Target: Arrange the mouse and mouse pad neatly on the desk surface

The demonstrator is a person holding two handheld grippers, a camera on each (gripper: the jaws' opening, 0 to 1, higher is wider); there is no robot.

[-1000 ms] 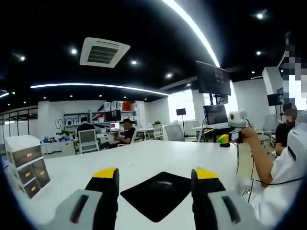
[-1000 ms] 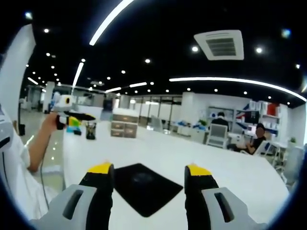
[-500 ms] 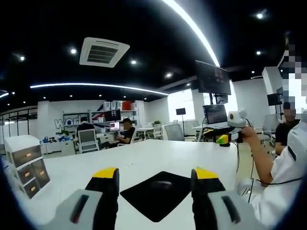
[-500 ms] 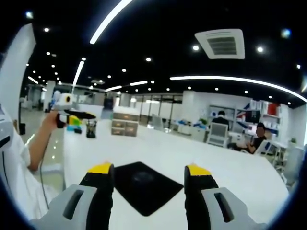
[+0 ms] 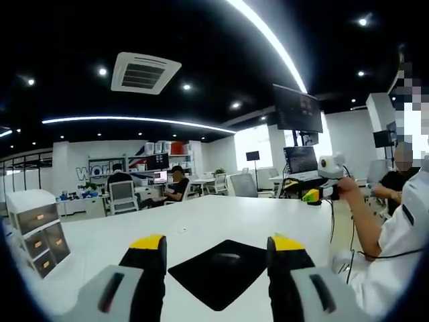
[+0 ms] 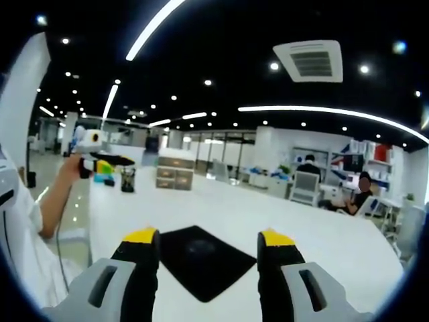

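Mouse pad (image 5: 220, 272): one, black; maybe one mouse (image 5: 226, 255) atop. Both tongs (image 5: 219, 247) (image 6: 208, 238) wide, empty.

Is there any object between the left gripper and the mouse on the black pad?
Nothing visible does. The left gripper is open above the white desk, and the mouse on the mouse pad lies straight ahead.

Open office with black ceiling (image 5: 201, 40) carrying glowing light strips (image 5: 268, 40) and a vent (image 5: 144, 72), white table (image 5: 221, 215) stretching toward white walls, drawer unit (image 5: 33, 228) sitting left, monitors (image 5: 297, 111) hanging right.
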